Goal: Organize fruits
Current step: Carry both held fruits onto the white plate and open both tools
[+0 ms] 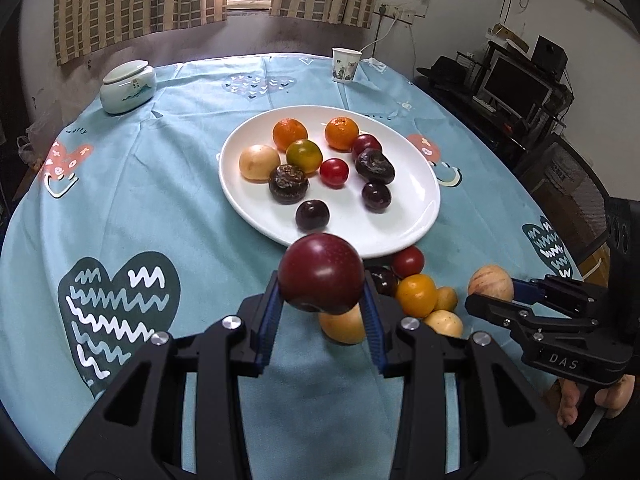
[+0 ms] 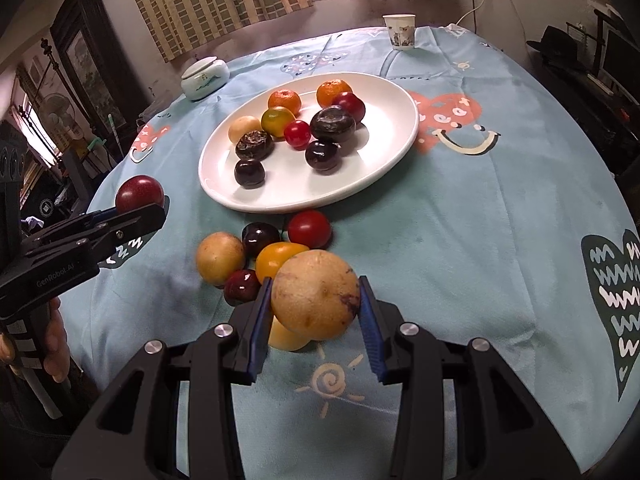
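nearest the left wrist camera, the left tool (image 1: 321, 280) pinches a dark red plum (image 1: 321, 273) between its blue pads, lifted clear of the cloth, just short of the near rim of the white plate (image 1: 404, 208). from the right wrist camera the right tool (image 2: 316, 300) pinches a tan, speckled round fruit (image 2: 315, 294) the same way, above a small pile of loose fruit on the bench (image 2: 460, 240).

that pile lies just in front of the plate: a red tomato (image 2: 309, 229), a dark cherry-like fruit (image 2: 261, 239), an orange-yellow fruit (image 2: 280, 260), a yellowish round fruit (image 2: 220, 258) and a dark red one (image 2: 242, 287), bunched and touching one another.

on the plate sit two oranges (image 1: 290, 134), a green-orange citrus (image 1: 304, 156), a pale yellow fruit (image 1: 259, 162), a small red tomato (image 1: 334, 172), two wrinkled dark fruits (image 1: 288, 184) and several dark plums (image 1: 312, 214).

farther back on the light blue patterned tablecloth (image 1: 160, 200) stand a lidded ceramic jar (image 1: 128, 86) at the left and a paper cup (image 1: 346, 65) near the far edge.
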A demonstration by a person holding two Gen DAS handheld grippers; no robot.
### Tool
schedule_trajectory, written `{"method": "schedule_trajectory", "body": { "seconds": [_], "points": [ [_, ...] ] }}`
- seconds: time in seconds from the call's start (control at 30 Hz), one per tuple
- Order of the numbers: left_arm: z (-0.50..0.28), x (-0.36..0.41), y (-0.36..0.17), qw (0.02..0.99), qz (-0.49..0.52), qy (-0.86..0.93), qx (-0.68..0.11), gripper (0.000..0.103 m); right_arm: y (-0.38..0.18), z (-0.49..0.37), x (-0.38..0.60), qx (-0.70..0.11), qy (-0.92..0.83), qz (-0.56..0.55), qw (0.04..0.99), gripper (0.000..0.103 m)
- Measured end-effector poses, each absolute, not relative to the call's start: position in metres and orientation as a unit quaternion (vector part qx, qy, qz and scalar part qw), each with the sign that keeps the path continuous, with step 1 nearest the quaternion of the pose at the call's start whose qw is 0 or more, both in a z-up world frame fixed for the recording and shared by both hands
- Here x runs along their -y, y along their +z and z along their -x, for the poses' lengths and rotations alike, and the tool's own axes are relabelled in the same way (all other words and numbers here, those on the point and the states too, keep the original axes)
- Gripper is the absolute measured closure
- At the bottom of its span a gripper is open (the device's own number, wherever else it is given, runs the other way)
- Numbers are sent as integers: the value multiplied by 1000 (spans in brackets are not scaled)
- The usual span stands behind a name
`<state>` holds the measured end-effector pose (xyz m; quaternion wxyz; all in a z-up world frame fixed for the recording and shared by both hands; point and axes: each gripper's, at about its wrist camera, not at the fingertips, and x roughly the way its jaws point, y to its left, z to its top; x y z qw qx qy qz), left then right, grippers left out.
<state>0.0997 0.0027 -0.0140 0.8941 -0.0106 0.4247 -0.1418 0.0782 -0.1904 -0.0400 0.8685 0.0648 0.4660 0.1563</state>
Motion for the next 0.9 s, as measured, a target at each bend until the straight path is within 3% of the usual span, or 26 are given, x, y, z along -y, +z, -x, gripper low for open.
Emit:
{"method": "schedule_trajectory", "body": {
  "seconds": [0.47, 0.9],
  "points": [
    [-199, 41, -3, 883, -23, -157, -442, 65, -3, -170, 188, -424, 144, -37, 894, 62],
    [-236, 47, -45, 864, -19, -161, -477, 64, -46, -235, 203, -458, 112, -57, 880, 62]
  ]
}}
